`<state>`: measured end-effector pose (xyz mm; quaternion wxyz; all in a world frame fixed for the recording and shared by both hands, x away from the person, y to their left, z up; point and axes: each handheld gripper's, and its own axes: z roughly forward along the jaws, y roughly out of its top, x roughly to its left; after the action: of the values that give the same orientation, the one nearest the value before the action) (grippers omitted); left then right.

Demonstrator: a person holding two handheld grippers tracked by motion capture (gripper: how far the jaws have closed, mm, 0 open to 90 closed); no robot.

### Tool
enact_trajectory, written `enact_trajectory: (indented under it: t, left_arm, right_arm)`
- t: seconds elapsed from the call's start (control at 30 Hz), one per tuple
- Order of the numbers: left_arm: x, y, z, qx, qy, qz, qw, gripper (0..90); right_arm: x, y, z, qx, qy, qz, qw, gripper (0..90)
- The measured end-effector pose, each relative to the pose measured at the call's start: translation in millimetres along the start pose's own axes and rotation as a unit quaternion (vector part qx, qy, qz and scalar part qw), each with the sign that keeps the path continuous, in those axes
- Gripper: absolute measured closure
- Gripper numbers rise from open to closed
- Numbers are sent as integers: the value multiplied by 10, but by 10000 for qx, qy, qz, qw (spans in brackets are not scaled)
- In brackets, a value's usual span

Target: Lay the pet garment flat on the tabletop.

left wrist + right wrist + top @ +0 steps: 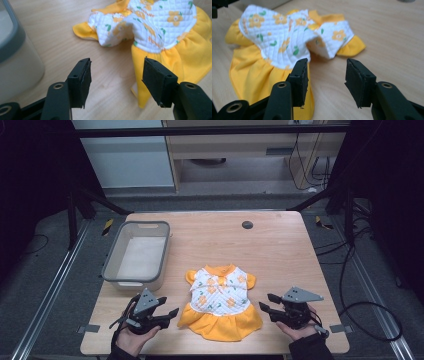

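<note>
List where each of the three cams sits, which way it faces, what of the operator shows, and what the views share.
High view: above the person's side, looking forward and down on the table; both hands, left gripper and right gripper enter from the bottom.
Left gripper view: rides the left gripper, open jaws facing the dress, basin at its left.
Right gripper view: rides the right gripper, open jaws facing the dress from the opposite side.
Shared: all three show the dress and wooden tabletop.
</note>
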<state>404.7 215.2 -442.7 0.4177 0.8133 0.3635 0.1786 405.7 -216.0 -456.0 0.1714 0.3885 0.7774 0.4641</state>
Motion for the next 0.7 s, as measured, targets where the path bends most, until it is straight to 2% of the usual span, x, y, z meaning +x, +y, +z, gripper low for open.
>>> enact_trajectory:
  t: [0.13, 0.17, 0.2, 0.27, 0.4, 0.43, 0.47, 0.5, 0.57, 0.67, 0.7]
  left_arm:
    - [96, 163, 60, -149, 24, -89, 9998, 401]
    - [130, 258, 106, -241, 24, -118, 9996, 403]
    - [130, 258, 106, -241, 24, -118, 9996, 403]
    - [193, 432, 236, -315, 78, -106, 9994, 403]
    - [255, 584, 470, -224, 187, -88, 9995, 397]
    - [255, 584, 470, -224, 187, -88, 9995, 395]
    - [272, 624, 594, -120, 242, -43, 9996, 393]
    - [272, 624, 594, -120, 242, -43, 9996, 392]
    - [310, 653, 780, -41, 275, -68, 9996, 394]
    - [348, 641, 923, 79, 320, -77, 9994, 400]
    - [348, 641, 923, 79, 320, -77, 9994, 405]
  right_arm:
    - [-59, 113, 52, -119, -74, -23, 9999, 503]
    - [-102, 172, 108, -150, -128, 8, 9998, 508]
    - [-102, 172, 108, -150, -128, 8, 9998, 508]
    - [-180, 263, 224, -202, -170, 107, 9996, 519]
    - [-269, 352, 399, -246, -254, 211, 9992, 541]
    - [-284, 369, 445, -237, -264, 214, 9991, 544]
    - [-299, 382, 492, -226, -282, 200, 9991, 545]
    - [-299, 382, 492, -226, -282, 200, 9991, 545]
    - [-345, 411, 626, -143, -292, 195, 9993, 540]
    - [-392, 420, 755, -24, -336, 236, 9992, 547]
    - [-392, 420, 755, -24, -336, 236, 9992, 547]
